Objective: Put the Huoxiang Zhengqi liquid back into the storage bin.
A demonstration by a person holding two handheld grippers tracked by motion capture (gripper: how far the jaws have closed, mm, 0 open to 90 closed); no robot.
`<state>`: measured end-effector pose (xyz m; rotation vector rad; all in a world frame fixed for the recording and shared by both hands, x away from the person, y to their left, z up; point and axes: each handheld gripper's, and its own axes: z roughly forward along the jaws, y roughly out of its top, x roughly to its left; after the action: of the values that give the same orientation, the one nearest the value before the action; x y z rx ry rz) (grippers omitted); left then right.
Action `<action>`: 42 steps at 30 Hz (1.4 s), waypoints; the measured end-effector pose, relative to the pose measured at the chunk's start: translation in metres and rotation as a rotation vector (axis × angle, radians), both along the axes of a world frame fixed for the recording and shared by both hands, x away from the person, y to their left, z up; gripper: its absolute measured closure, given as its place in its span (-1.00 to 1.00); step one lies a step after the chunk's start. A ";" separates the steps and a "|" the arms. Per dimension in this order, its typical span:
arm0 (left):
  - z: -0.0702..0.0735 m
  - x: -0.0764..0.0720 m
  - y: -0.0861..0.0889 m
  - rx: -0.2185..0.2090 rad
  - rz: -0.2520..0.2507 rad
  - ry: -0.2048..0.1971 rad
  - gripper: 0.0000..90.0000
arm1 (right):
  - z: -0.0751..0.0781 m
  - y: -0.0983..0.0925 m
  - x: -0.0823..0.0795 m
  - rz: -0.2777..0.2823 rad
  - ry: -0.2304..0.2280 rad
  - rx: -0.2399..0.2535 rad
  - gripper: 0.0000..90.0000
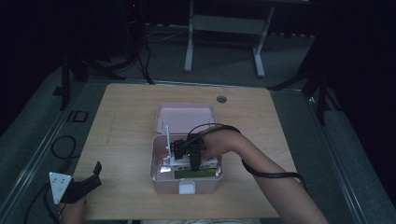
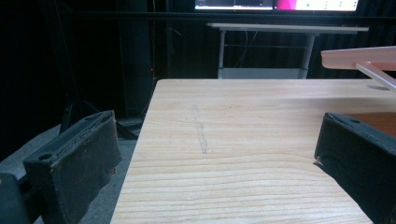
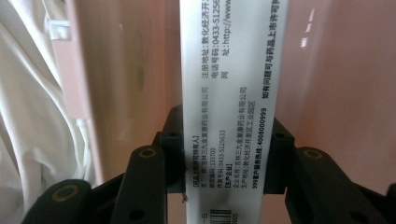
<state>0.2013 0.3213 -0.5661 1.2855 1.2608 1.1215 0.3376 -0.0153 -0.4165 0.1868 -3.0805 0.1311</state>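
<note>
One wooden bench [image 1: 121, 140] carries one pink storage box [image 1: 159, 179] with its hinged lid [image 1: 184, 116] thrown back flat toward the far edge, so the inside is reachable from above. The box sits near the bench's middle, close to the person's side.

Two grippers. The right gripper [image 1: 192, 156] points down into the open box, its jaws clenched on one white medicine carton [image 3: 231, 116] printed with black text and a barcode; the right gripper view has the jaws pressing both narrow sides of the carton, pink box wall behind it. The carton is therefore inside the box or just over it, held edge-on, likely so it slots in beside what is already there. At least one green-edged pack [image 1: 196, 173] lies along the front wall; further contents too small to count.

The left gripper [image 1: 86, 184] rests at the near left corner of the bench, jaws spread, nothing between them, parked clear of the work.
</note>
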 end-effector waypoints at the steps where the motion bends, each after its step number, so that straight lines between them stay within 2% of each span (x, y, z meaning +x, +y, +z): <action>1: 0.000 0.000 0.000 -0.001 0.000 0.000 -1.00 | -0.004 0.000 0.000 0.004 0.002 -0.002 0.37; 10: 0.000 0.000 0.000 0.002 -0.002 0.001 -1.00 | -0.027 -0.002 0.000 0.003 -0.002 -0.028 0.37; 15: 0.000 0.000 0.000 0.001 -0.003 0.001 -1.00 | -0.034 -0.003 0.001 -0.002 -0.008 -0.025 0.37; 20: 0.000 0.000 0.000 0.001 -0.003 0.001 -1.00 | -0.044 -0.006 0.001 -0.007 0.005 -0.024 0.37; 27: 0.000 0.000 0.000 0.002 -0.002 0.002 -1.00 | -0.047 -0.008 0.001 -0.008 0.014 -0.008 0.36; 30: 0.000 0.000 0.000 0.001 -0.002 0.001 -1.00 | -0.044 -0.008 0.000 -0.004 0.025 -0.007 0.31; 32: 0.000 0.000 0.000 0.002 -0.002 0.001 -1.00 | -0.032 -0.009 0.000 -0.011 0.025 0.017 0.24; 33: 0.000 0.000 0.000 0.002 -0.002 0.001 -1.00 | -0.032 -0.009 0.000 -0.011 0.025 0.017 0.24; 34: 0.000 0.000 0.000 0.002 -0.002 0.001 -1.00 | -0.023 -0.010 0.000 -0.012 0.010 0.025 0.19; 35: 0.000 0.000 0.000 0.002 -0.002 0.001 -1.00 | -0.023 -0.010 0.000 -0.012 0.010 0.025 0.19; 36: 0.000 0.000 0.000 0.000 -0.002 0.000 -1.00 | -0.013 -0.011 0.000 -0.010 0.008 0.036 0.15; 37: 0.000 0.000 0.000 0.000 -0.002 0.000 -1.00 | -0.013 -0.011 0.000 -0.010 0.008 0.036 0.15; 38: 0.000 0.000 0.000 0.000 -0.002 0.000 -1.00 | -0.002 -0.013 -0.001 -0.013 0.008 0.058 0.13; 39: 0.000 0.000 0.000 0.000 -0.002 0.000 -1.00 | -0.002 -0.013 -0.001 -0.013 0.008 0.058 0.13; 40: 0.000 0.000 0.000 -0.001 -0.001 -0.002 -1.00 | 0.008 -0.016 -0.002 -0.015 0.000 0.066 0.10; 41: 0.000 0.000 0.000 0.002 -0.001 0.000 -1.00 | 0.008 -0.016 -0.002 -0.015 0.000 0.066 0.10; 42: 0.000 0.000 0.000 0.000 -0.001 -0.001 -1.00 | 0.017 -0.018 -0.003 -0.020 -0.014 0.081 0.04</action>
<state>0.2012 0.3212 -0.5662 1.2855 1.2596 1.1209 0.3350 -0.0337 -0.3994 0.1593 -3.1028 0.0069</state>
